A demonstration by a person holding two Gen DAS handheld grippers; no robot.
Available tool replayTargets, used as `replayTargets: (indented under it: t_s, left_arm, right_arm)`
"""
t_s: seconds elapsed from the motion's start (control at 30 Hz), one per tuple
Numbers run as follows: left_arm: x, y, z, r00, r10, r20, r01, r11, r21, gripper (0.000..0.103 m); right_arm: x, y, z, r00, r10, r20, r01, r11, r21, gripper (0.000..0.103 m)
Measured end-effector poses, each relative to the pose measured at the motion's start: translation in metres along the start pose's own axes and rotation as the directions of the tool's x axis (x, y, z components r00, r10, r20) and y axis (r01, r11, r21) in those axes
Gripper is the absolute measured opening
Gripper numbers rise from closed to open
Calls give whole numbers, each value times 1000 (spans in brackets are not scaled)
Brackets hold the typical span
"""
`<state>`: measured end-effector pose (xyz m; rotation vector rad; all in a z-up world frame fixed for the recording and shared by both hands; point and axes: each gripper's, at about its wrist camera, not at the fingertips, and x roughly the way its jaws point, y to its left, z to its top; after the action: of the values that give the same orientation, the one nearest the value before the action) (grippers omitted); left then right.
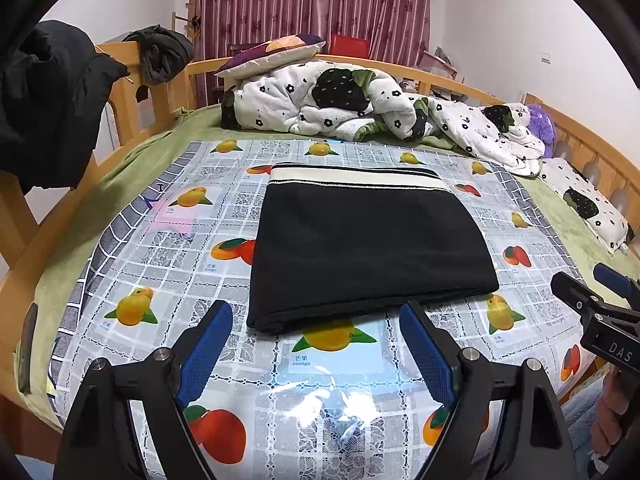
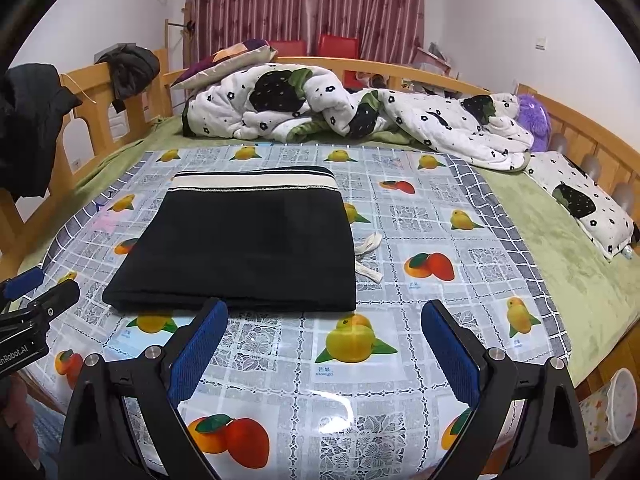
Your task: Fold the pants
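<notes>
The black pants (image 1: pixel 368 240) lie folded into a flat rectangle on the fruit-print tablecloth (image 1: pixel 336 364), with the cream striped waistband (image 1: pixel 356 178) at the far edge. They also show in the right wrist view (image 2: pixel 248 248), where a white drawstring (image 2: pixel 368 254) sticks out at their right side. My left gripper (image 1: pixel 316 320) is open and empty, just in front of the pants' near edge. My right gripper (image 2: pixel 324 320) is open and empty, at the pants' near right corner. It also shows at the right edge of the left wrist view (image 1: pixel 588 292).
A crumpled white flowered quilt (image 1: pixel 360 108) and pillows lie at the far side of the bed. Wooden rails (image 1: pixel 580 128) run around the bed. Dark clothes (image 1: pixel 52 100) hang on the left rail. A white bin (image 2: pixel 612 408) stands right of the bed.
</notes>
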<state>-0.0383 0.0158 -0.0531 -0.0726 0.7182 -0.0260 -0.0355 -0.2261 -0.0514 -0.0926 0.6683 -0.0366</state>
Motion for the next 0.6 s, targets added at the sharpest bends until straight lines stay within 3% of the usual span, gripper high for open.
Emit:
replayTargets:
  t_s: [0.6]
  left_arm:
    - [0,0,0,1000,-1,0,1,1000,2,85]
  right_arm:
    - [-3,-5,2,1000,-13,10,13,1000,21,96]
